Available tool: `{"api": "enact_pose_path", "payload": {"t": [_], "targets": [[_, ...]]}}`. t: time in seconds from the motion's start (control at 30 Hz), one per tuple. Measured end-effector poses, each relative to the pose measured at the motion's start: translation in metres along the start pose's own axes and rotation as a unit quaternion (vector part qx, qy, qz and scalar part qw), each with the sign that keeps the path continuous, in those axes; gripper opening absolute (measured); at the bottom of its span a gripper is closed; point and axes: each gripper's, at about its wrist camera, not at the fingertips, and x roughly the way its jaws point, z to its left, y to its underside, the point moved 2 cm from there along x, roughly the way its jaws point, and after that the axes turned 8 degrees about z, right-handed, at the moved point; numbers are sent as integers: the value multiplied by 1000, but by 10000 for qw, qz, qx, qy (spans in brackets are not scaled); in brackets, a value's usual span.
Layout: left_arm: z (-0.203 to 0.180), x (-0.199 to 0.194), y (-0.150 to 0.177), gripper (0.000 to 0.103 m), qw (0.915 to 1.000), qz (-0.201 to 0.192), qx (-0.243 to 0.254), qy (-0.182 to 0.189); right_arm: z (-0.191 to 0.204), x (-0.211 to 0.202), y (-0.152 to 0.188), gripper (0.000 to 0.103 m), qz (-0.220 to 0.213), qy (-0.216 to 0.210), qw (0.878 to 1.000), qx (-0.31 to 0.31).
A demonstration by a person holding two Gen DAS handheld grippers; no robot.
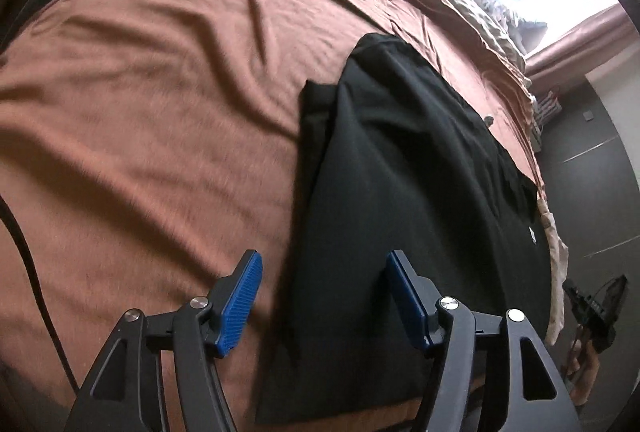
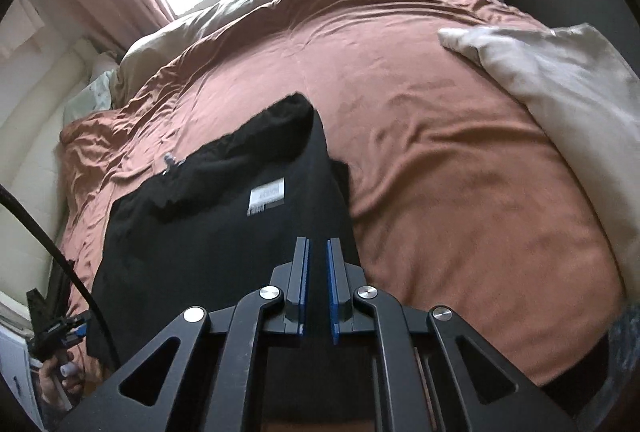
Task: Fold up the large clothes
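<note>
Left gripper (image 1: 320,296) hovers, fingers spread, empty. Right gripper (image 2: 318,284): fingers nearly together, no cloth visibly pinched. Black garment (image 1: 400,191) lies on bed (image 1: 140,111) at 3 o'clock, folded lengthwise into a strip. Judgement: cross folds remain.

Left gripper (image 1: 322,298), fingers (image 1: 240,302) spread, above black garment (image 1: 400,191) on rust-brown bedspread (image 1: 140,111).
</note>
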Motion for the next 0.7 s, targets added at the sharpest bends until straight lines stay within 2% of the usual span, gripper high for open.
{"api": "enact_pose_path", "payload": {"t": [0.1, 0.33, 0.53, 0.7], "targets": [[4, -4, 13, 68, 10000, -2, -24, 49, -3, -8, 24, 6, -35, -210, 9998, -52], [11, -12, 37, 69, 9999, 1, -71, 116, -20, 17, 73, 6, 341, -2, 9994, -113], [12, -15, 53, 69, 9995, 101, -29, 293, -20, 4, 88, 6, 316, 268, 9990, -162], [17, -9, 58, 69, 9977, 45, -281, 618, 17, -24, 88, 6, 119, 156, 9987, -466]]}}
